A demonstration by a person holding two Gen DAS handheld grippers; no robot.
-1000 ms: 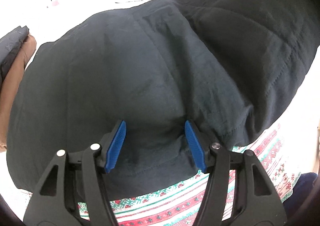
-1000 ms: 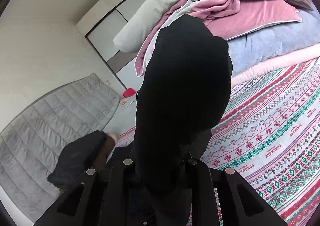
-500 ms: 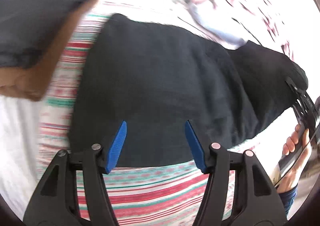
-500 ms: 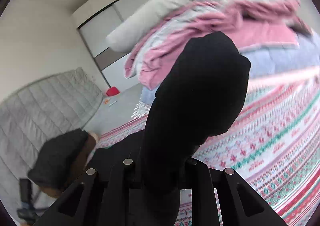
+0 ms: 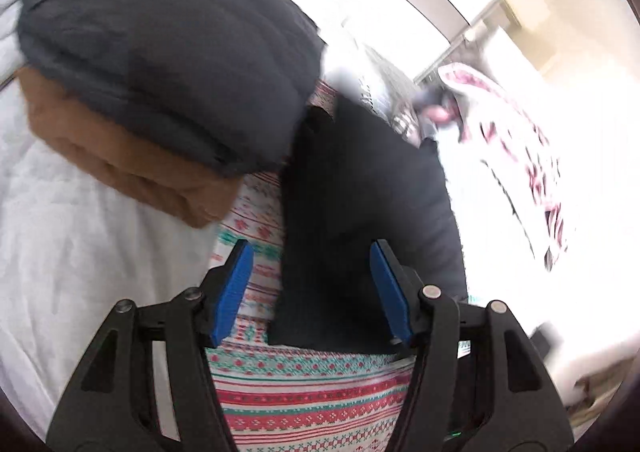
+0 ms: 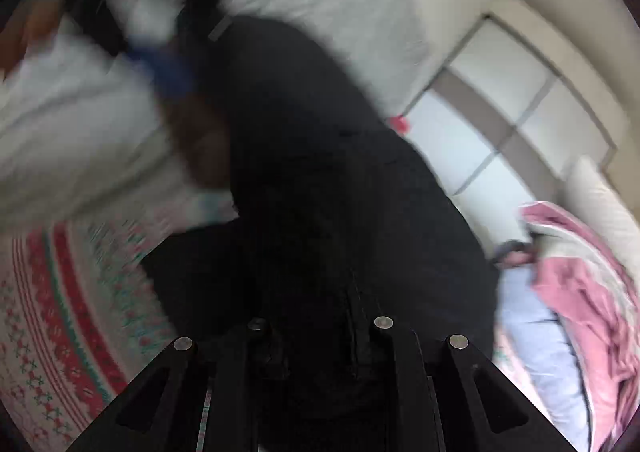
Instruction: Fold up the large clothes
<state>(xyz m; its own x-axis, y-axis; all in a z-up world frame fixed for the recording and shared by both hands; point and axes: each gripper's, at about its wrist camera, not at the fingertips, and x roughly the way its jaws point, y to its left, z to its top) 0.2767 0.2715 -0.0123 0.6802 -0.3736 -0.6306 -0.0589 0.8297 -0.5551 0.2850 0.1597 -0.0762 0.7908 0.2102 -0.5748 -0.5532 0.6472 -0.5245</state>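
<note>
Patterned bedspread (image 5: 304, 404) under black garment (image 5: 360, 211) – left gripper (image 5: 312, 288) open, right gripper (image 6: 320, 328) clamps garment; wardrobe (image 6: 532, 107) behind

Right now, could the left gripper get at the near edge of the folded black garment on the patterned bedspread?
Probably yes. The left gripper stands open and empty, with the folded black garment right ahead on the patterned bedspread, and nothing lies between.

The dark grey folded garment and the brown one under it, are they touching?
Touching. The left wrist view shows the dark grey folded garment lying directly on the brown folded garment, with no gap along their shared edge.
</note>
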